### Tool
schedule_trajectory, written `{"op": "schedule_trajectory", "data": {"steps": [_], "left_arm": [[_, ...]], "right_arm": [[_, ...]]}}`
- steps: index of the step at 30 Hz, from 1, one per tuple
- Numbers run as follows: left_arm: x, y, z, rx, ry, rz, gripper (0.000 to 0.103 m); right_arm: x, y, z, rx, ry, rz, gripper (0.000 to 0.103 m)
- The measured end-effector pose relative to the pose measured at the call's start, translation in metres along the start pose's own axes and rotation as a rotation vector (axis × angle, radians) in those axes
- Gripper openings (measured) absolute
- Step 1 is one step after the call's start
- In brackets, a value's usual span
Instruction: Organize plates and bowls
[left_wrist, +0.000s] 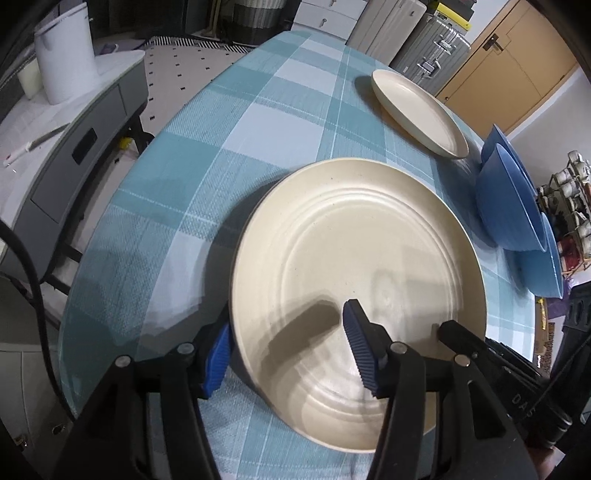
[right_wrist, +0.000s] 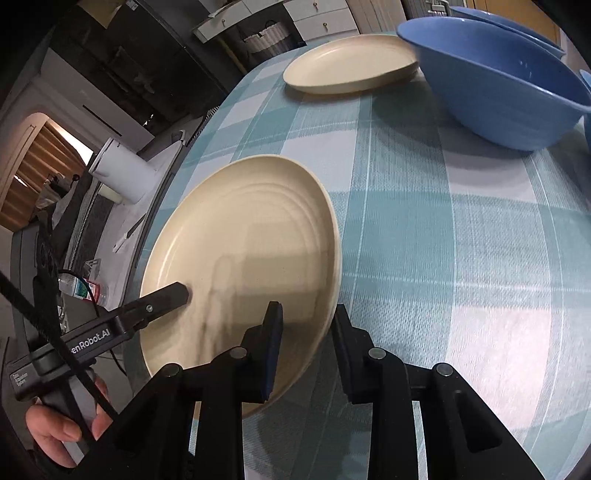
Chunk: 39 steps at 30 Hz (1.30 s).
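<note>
A large cream plate (left_wrist: 369, 240) (right_wrist: 243, 236) is held tilted over the near left edge of the checked table (left_wrist: 258, 129). My left gripper (left_wrist: 286, 317) is shut on its rim, with one blue pad (left_wrist: 218, 362) tucked under the edge and the other finger resting inside the plate. One of its fingers (right_wrist: 173, 295) lies on the plate's inner face. My right gripper (right_wrist: 307, 306) is shut on the near rim, one finger inside and one outside. A second cream plate (left_wrist: 417, 110) (right_wrist: 351, 62) lies flat at the far side. Blue bowls (left_wrist: 509, 199) (right_wrist: 491, 81) stand to the right.
A grey side cabinet (left_wrist: 74, 155) with a white canister (left_wrist: 62, 55) stands left of the table. Suitcases (left_wrist: 436, 48) and drawers line the back wall. A spice rack (left_wrist: 569, 192) sits beyond the bowls. A hand (right_wrist: 62, 428) grips the left tool's handle.
</note>
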<state>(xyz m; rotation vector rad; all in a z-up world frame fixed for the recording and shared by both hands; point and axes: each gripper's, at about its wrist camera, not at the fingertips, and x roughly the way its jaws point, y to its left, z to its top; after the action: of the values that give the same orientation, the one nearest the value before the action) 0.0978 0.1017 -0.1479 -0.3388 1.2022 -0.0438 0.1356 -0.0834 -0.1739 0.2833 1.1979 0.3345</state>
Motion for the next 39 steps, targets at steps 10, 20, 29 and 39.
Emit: {"op": "schedule_trajectory", "data": {"steps": [10,20,29,39], "left_arm": [[-0.011,0.003,-0.004,0.022,-0.066,0.093,0.060],[-0.093,-0.001,-0.032,0.025,-0.487,0.130,0.099],[-0.130,-0.048,-0.051,0.169,-0.703,0.014,0.102],[-0.144,-0.048,-0.074,0.044,-0.847,-0.308,0.102]], "right_arm": [[-0.029,-0.005,-0.008,-0.010,-0.153,-0.049,0.082],[-0.105,0.004,-0.037,-0.203,-0.503,-0.275,0.102],[-0.166,-0.003,-0.070,-0.235,-0.789,-0.253,0.102],[-0.186,-0.058,-0.064,0.020,-0.770,0.067,0.102]]}}
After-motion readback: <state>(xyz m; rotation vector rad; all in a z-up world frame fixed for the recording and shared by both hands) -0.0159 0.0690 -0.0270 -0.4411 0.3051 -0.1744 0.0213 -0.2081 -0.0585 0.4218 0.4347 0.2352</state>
